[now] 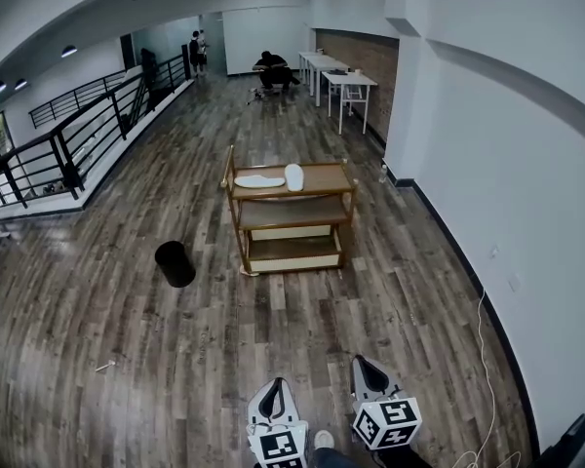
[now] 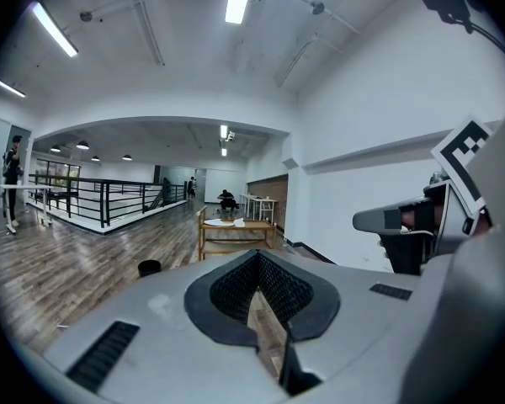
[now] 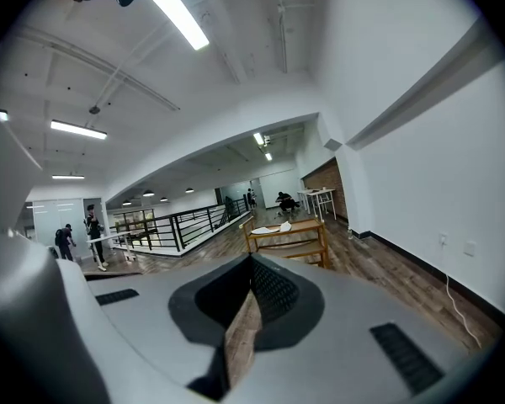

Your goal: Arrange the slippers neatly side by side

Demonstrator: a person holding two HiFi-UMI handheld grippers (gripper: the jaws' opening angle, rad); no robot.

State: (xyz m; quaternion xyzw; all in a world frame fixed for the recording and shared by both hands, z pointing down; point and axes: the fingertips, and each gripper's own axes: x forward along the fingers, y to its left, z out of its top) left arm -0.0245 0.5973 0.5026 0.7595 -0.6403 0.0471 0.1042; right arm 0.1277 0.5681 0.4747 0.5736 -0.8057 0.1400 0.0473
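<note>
Two white slippers lie on the top shelf of a wooden cart (image 1: 327, 175) far ahead: one flat and turned sideways (image 1: 258, 180), the other (image 1: 293, 176) just right of it, pointing away. They are small in the left gripper view (image 2: 223, 222) and the right gripper view (image 3: 265, 230). My left gripper (image 1: 275, 386) and right gripper (image 1: 363, 364) hang low at the near edge, well short of the cart. Both are shut with nothing between the jaws, seen also as the left gripper (image 2: 257, 259) and the right gripper (image 3: 252, 263) in their own views.
A black bin (image 1: 175, 263) stands on the wood floor left of the cart. A black railing (image 1: 68, 154) runs along the left. White tables (image 1: 341, 81) and a seated person (image 1: 273, 66) are at the back. A white wall and a cable (image 1: 483, 359) bound the right.
</note>
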